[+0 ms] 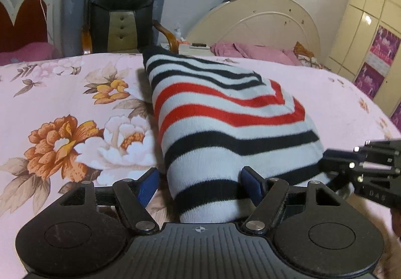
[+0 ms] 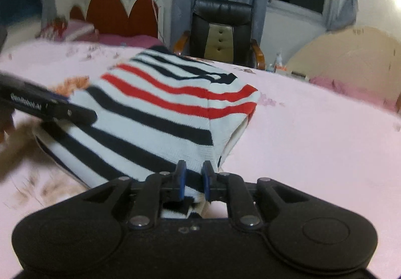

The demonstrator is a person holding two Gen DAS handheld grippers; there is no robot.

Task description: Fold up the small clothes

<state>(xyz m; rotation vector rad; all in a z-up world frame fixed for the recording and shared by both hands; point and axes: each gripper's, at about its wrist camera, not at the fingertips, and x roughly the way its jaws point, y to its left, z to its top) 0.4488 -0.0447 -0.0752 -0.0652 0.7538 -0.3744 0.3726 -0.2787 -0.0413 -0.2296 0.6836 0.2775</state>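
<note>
Black grippers (image 1: pixel 200 182), blue-padded jaws, silver pivot screws.

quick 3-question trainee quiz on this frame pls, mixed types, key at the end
1. True or false: the striped red, black and white knit garment lies on a pink floral bedsheet.
2. Which gripper has the garment's near edge pinched between narrow jaws? A) left gripper B) right gripper
3. Fill in: behind the bed stands a black leather ____ with wooden armrests.

Key:
1. True
2. B; the left gripper's jaws stand wide, either side of the cloth.
3. Chair
</note>
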